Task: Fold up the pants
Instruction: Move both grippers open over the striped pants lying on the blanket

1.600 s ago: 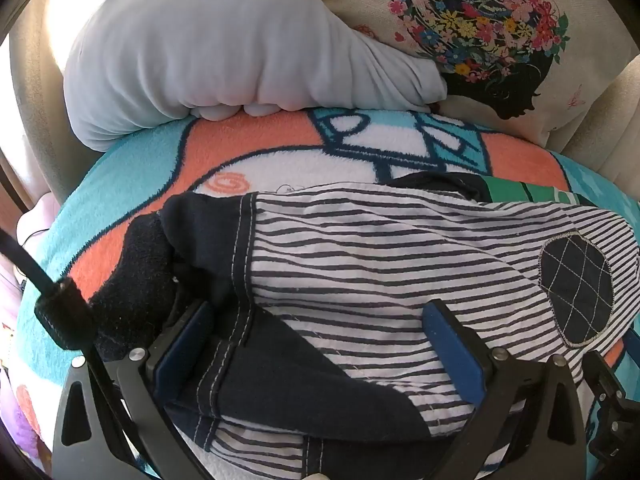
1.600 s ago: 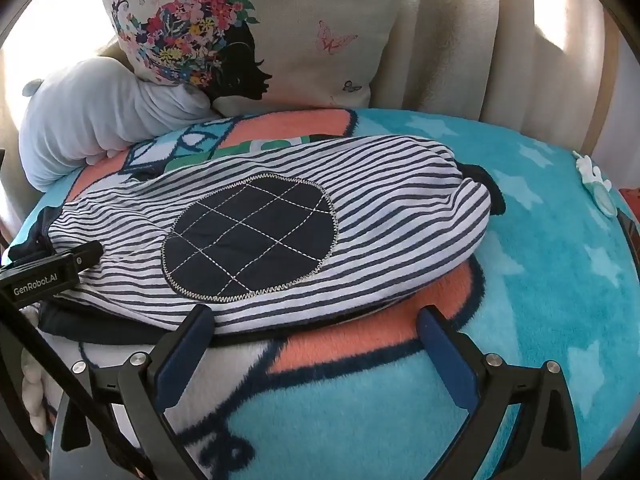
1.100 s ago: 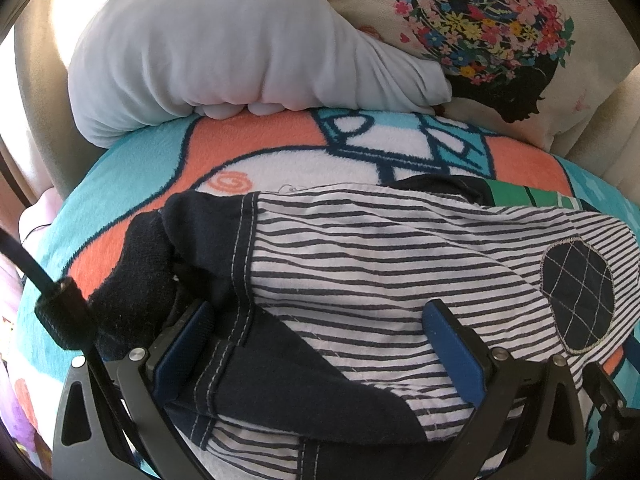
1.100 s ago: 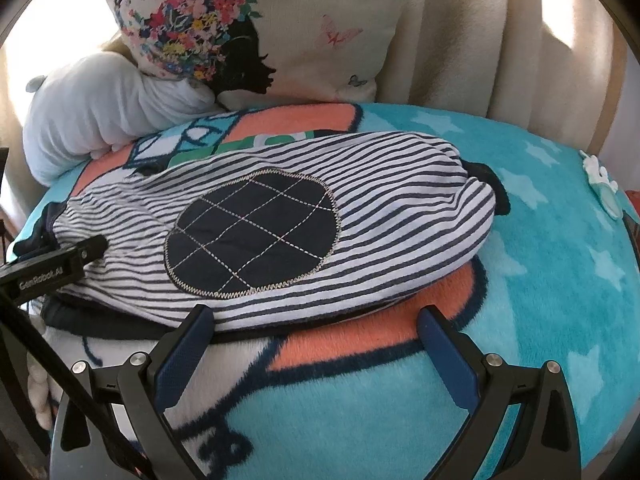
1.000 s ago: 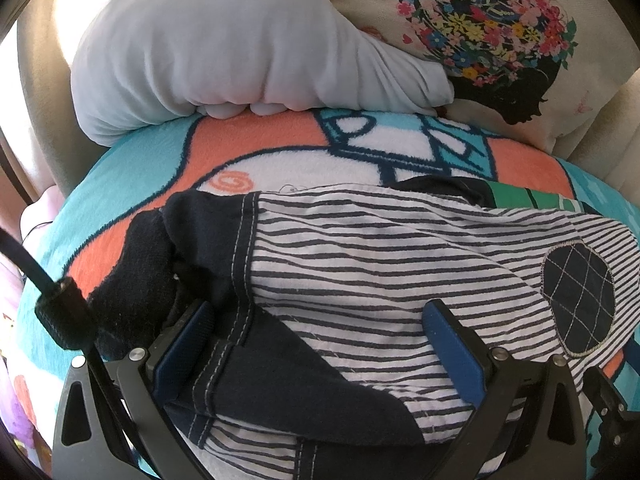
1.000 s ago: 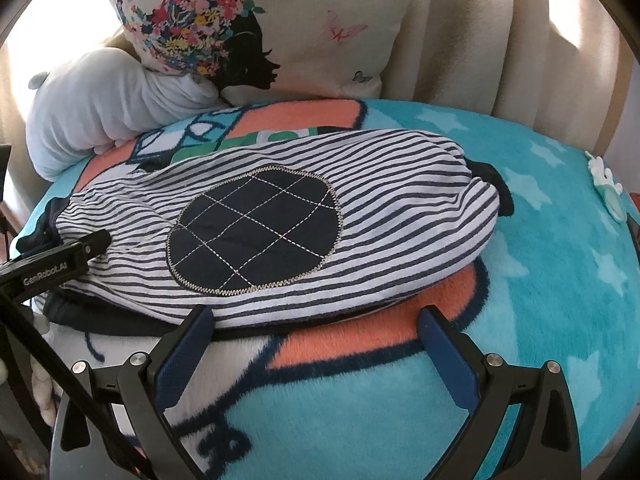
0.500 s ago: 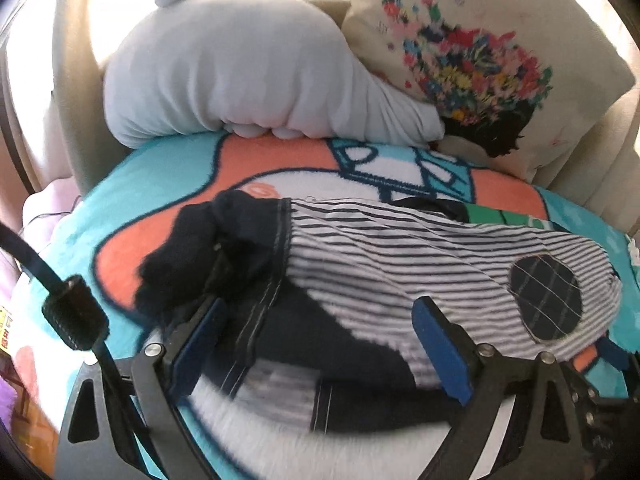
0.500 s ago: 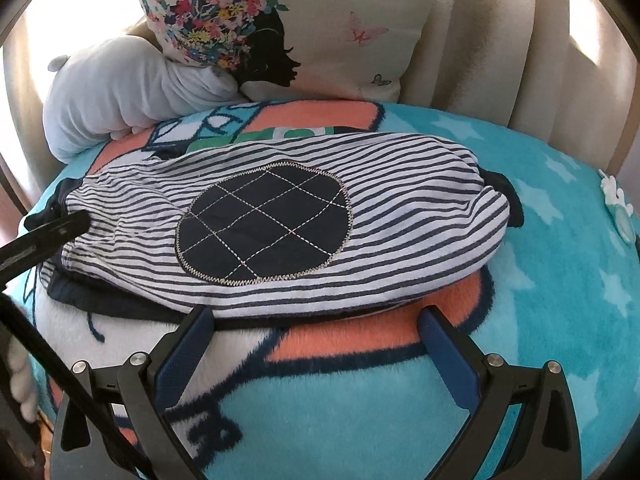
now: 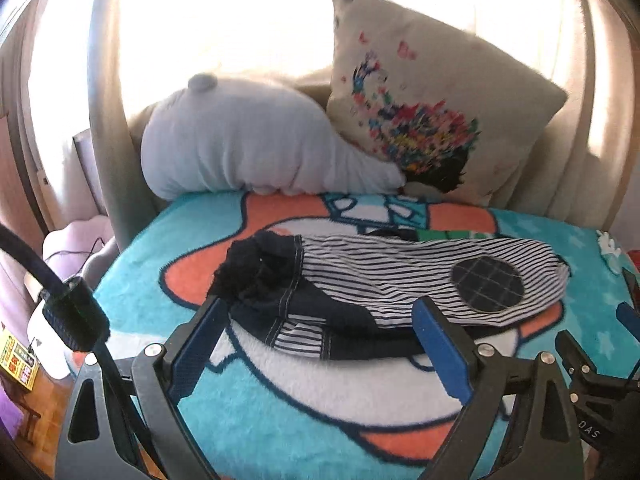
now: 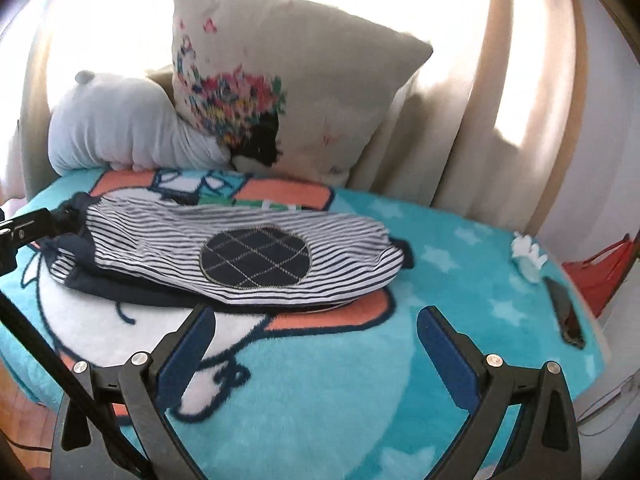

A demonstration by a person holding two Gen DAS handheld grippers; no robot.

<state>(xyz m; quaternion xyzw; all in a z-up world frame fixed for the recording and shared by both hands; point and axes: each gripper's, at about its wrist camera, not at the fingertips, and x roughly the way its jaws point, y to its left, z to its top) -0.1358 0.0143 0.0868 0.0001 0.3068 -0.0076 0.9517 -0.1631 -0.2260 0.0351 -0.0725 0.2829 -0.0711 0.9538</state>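
The striped navy-and-white pants [image 9: 400,280] lie folded into a flat bundle on the turquoise blanket [image 9: 280,412], with a round navy quilted patch on top and the dark waistband bunched at the left end. They also show in the right wrist view [image 10: 240,256]. My left gripper [image 9: 320,344] is open and empty, above the blanket just in front of the bundle's left half. My right gripper [image 10: 316,344] is open and empty, in front of the bundle's right half, not touching it.
A grey plush pillow [image 9: 248,152] and a flowered cream cushion [image 9: 432,112] lean against the padded backrest behind the pants. A phone [image 10: 566,312] and a small white-and-teal toy [image 10: 528,258] lie near the blanket's right edge. Floor clutter shows at far left [image 9: 16,356].
Both grippers have pulled back and up away from the pants. The left jaws, which sat over the bundle's left end, now hang clear in front of it. The pants lie unmoved.
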